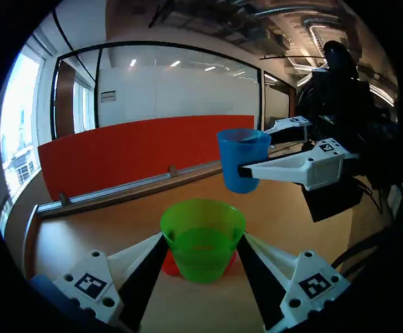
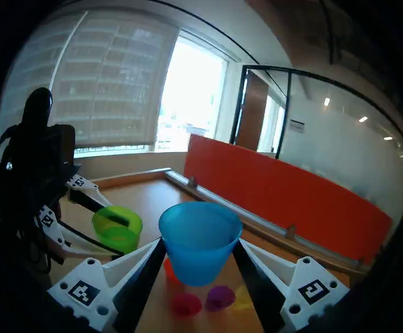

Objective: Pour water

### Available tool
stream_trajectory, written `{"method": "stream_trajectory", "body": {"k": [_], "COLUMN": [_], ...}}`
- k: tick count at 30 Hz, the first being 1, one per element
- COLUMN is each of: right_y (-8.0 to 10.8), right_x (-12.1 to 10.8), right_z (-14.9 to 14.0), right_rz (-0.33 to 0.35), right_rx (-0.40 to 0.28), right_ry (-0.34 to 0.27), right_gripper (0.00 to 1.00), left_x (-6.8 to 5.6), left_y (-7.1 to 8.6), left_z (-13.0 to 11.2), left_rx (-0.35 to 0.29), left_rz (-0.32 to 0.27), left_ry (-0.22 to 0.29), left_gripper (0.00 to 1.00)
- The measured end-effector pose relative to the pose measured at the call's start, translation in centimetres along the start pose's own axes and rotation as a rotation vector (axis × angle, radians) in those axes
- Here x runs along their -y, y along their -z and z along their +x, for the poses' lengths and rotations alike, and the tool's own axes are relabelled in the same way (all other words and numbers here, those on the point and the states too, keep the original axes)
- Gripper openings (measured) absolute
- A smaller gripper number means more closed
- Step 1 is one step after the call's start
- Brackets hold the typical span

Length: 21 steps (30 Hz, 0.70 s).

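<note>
Over the wooden table [image 1: 290,216], left gripper [image 1: 201,247] pinches an upright green cup [image 1: 203,222]. Right gripper [image 2: 199,252] pinches an upright blue cup [image 2: 200,233], near the green one, not touching. Small pink cup [image 2: 186,304] and purple cup [image 2: 220,297] sit on the table below.

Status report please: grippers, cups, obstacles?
Left gripper shut on green cup. Right gripper shut on blue cup, upright, no pour yet. Small cups on table below.
</note>
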State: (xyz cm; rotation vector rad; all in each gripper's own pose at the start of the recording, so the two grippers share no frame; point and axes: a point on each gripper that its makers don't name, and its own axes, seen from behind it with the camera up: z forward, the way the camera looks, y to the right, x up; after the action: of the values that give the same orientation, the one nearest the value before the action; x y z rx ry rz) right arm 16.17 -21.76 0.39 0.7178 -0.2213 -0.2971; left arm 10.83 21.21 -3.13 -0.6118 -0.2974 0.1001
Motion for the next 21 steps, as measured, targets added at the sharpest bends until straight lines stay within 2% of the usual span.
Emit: {"method": "stream_trajectory", "body": {"k": [11,21], "right_y": [0.8,1.3], "right_x": [-2.3,-3.6], "right_z": [-3.5,-6.6], "right_rz": [-0.056,-0.08], "right_rx": [0.055,0.106], "right_ry": [-0.042,-0.054], "right_gripper": [0.87,0.87], "left_x": [0.3,0.5], "left_y": [-0.2,-0.7], "left_z": [-1.8,-3.8], "left_rx": [0.032,0.072], "left_rz": [0.002,0.002], "left_ry": [-0.009,-0.021], "left_gripper": [0.84,0.83]}}
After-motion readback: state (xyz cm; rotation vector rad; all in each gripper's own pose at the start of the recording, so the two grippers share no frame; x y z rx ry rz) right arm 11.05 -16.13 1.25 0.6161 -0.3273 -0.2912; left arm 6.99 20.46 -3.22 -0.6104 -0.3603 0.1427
